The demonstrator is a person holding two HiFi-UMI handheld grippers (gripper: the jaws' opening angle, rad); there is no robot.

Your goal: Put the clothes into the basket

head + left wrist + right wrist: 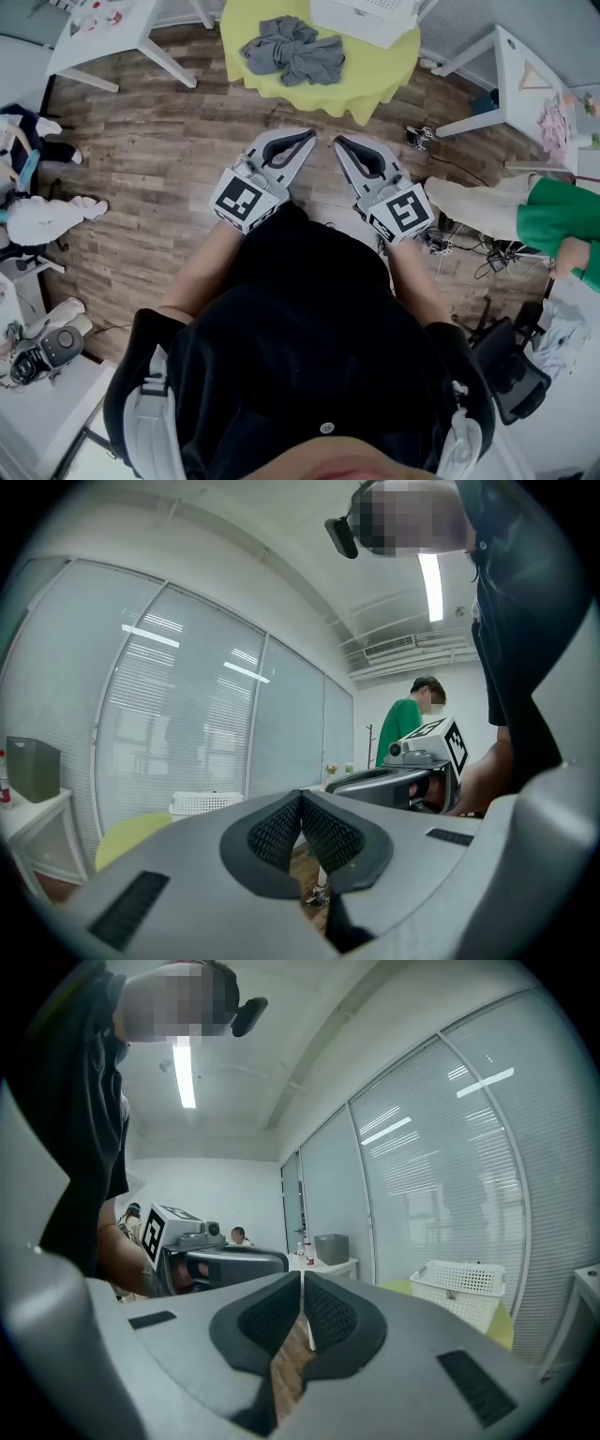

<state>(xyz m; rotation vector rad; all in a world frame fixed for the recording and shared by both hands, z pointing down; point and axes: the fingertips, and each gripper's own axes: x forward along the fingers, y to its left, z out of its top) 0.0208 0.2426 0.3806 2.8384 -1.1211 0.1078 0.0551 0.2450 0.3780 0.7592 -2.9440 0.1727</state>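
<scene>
On the yellow counter (375, 89), in the head view, we see grey clothes (292, 49) heaped beside the white basket (366, 17), well apart from both grippers. In the left gripper view, the left gripper (301, 796) has its fingers (281, 832) pressed together on nothing. In the right gripper view, the right gripper (302, 1275) does likewise.

The left gripper (301, 799) is holding its jaws pressed together, with nothing sitting between them. The right gripper (337, 783) is hovering just to its right. Far off on the left, a white basket (206, 802) is sitting on a yellow table (131, 836). A person in green (408, 726) is standing far off on the right.
</scene>
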